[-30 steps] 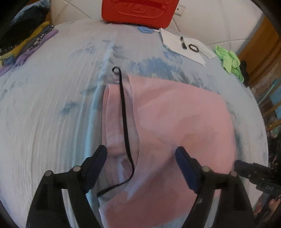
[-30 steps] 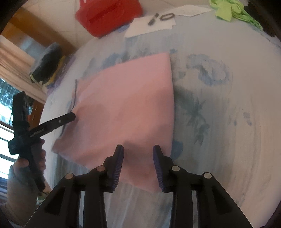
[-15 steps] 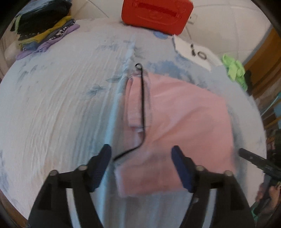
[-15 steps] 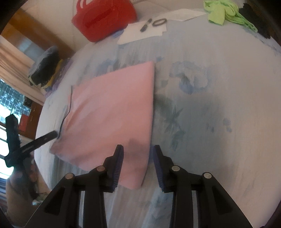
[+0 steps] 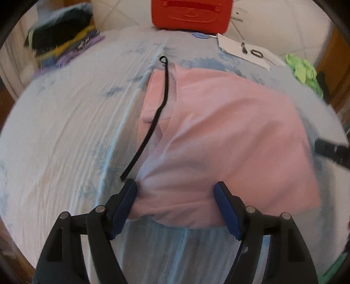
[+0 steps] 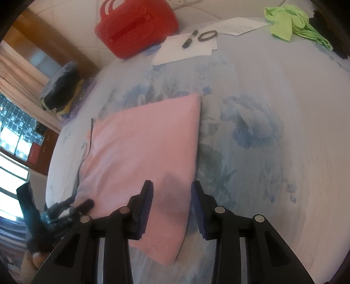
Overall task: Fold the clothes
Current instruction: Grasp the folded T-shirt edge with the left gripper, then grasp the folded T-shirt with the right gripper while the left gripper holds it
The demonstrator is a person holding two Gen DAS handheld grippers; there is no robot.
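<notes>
Left tongs (image 5: 176,196) closing around folded pink cloth garment (image 5: 218,139), pads apart; right tongs (image 6: 171,205) open over its corner; only the right view shows the person's hand (image 6: 35,260).

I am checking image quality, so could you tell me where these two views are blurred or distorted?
Left wrist: fisheye bulges the bedsheet; motion smear toward the edges, pink garment soft. Right wrist: left claw smeared; window blown out.

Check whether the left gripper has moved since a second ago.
Yes. The left gripper has pulled back to the near edge of the pink garment. In its view the red bag looks farther off. Its jaws are closing around the near corner.
</notes>
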